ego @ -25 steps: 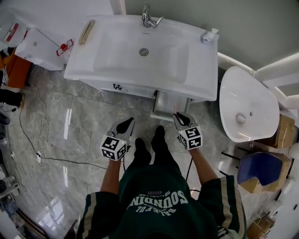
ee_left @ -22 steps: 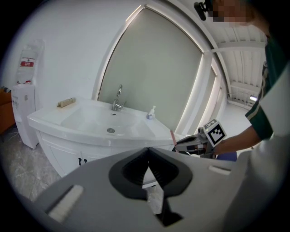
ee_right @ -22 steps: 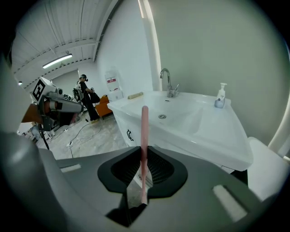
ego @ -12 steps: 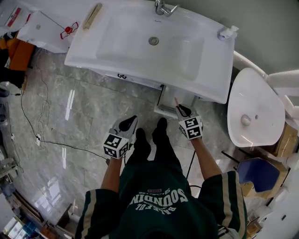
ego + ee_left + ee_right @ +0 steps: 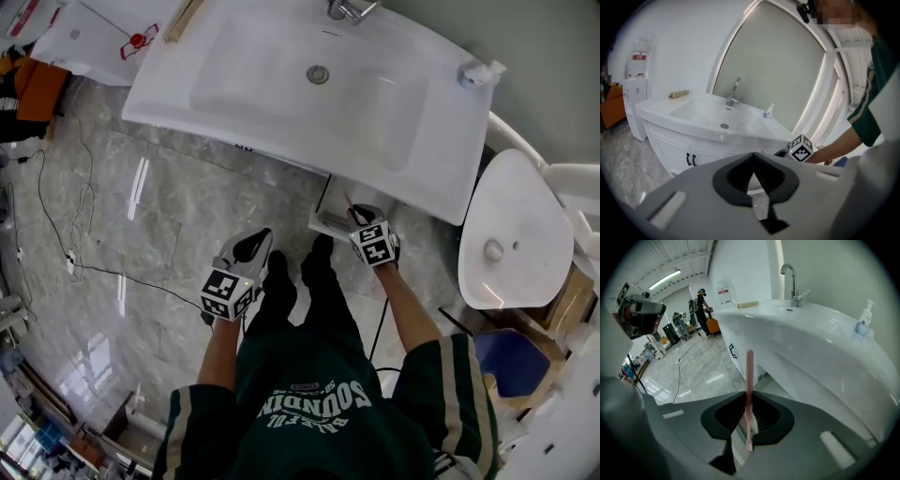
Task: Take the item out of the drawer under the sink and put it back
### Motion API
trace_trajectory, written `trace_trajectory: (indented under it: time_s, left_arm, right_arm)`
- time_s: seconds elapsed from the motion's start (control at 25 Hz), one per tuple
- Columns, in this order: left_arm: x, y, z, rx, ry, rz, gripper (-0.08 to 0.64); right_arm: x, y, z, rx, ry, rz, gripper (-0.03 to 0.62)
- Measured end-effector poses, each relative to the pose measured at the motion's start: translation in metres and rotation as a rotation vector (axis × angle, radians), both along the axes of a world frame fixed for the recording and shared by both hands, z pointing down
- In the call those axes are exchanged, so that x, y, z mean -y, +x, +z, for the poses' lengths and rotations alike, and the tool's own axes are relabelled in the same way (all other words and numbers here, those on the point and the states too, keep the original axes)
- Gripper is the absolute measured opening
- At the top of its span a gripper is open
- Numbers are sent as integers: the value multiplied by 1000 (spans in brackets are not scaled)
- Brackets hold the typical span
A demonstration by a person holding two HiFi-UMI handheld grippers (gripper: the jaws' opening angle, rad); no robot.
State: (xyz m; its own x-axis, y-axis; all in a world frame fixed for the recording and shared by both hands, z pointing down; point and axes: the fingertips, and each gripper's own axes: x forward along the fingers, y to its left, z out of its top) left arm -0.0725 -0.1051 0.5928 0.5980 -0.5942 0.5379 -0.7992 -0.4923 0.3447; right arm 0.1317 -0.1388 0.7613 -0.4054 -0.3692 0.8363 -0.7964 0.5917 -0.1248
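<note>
My right hand-held gripper [image 5: 359, 218] has come forward under the sink [image 5: 309, 94], clenched on the thin pink stick [image 5: 749, 380]. The stick's tip now reaches over the open drawer's [image 5: 323, 223] front edge, so I judge we're on the put-back. The left hand-held gripper [image 5: 752, 161] hangs back, closed on nothing.

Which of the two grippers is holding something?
The right gripper: its jaws clamp a thin pink stick. The left gripper has its jaws together, empty.
</note>
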Motion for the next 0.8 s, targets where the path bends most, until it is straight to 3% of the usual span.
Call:
trace_trajectory:
  time_s: [0.48,0.8]
  left_arm:
    - [12,-12,16,18,-15,-52,51]
    - [0,-23,40,38,-68,-82,49]
  right_arm:
    - [16,15,104,-121,-121,4,51]
    - [25,12,136,-132,-164,38,51]
